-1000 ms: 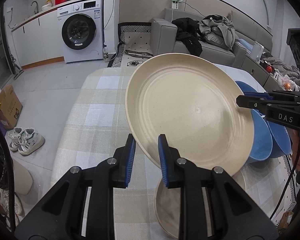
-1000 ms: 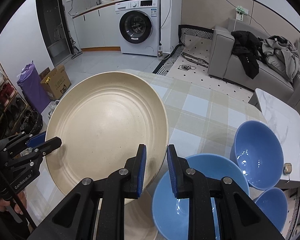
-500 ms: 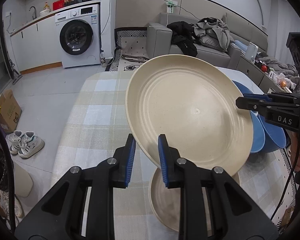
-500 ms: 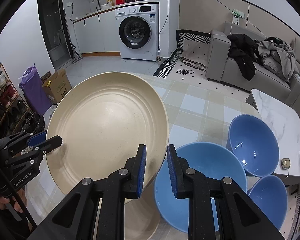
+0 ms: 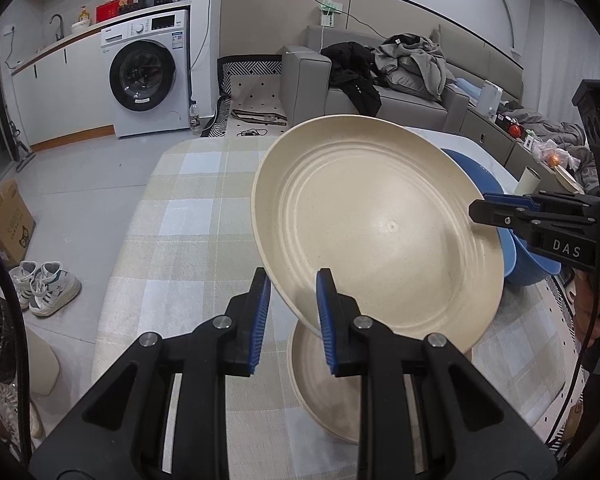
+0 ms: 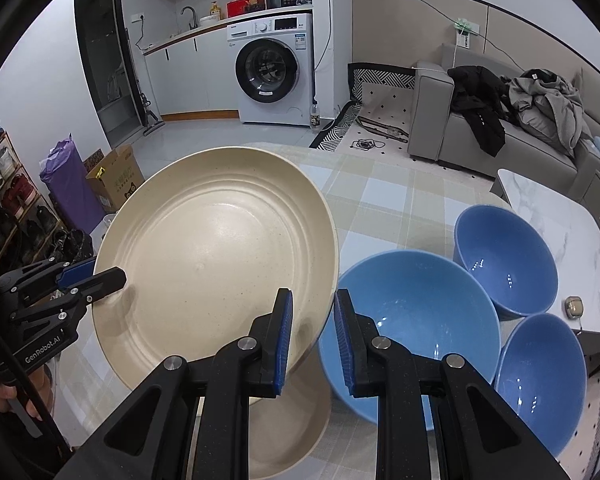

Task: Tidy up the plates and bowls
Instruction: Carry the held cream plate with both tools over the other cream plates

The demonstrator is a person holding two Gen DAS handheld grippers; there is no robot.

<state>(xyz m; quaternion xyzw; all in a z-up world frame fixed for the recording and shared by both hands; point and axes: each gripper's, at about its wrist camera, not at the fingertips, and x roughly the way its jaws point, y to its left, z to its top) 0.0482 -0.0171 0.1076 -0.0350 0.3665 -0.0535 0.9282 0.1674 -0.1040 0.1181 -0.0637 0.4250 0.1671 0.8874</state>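
Your left gripper (image 5: 291,312) is clamped on the near-left rim of the large cream plate (image 5: 376,232), blue pads pinching the edge at about 7 o'clock of the plate in the left wrist view. Your right gripper (image 6: 313,330) is clamped on the same plate (image 6: 216,264) at its opposite rim, roughly 4 o'clock of the plate in the right wrist view. Each gripper shows in the other's camera: the right one (image 5: 478,211) bites the rim at 3 o'clock, the left one (image 6: 118,277) at 9 o'clock. You hold the plate off the table, tilted, face toward the cameras.

Directly under it, toward 6 o'clock, a second cream plate (image 5: 328,392) lies flat on the checked tablecloth (image 5: 188,216); the held plate is above it, not touching as far as can be seen.

At 3 o'clock of the held plate in the right wrist view sits a large blue bowl (image 6: 416,320), just beside the plate's rim. Two smaller blue bowls follow: one (image 6: 504,260) at 2 o'clock, one (image 6: 540,380) at 4 o'clock, both close beside the large bowl.

Far off, the washing machine (image 6: 274,68) stands at 12 o'clock, and the grey sofa (image 6: 500,120) piled with clothes at 2 o'clock.
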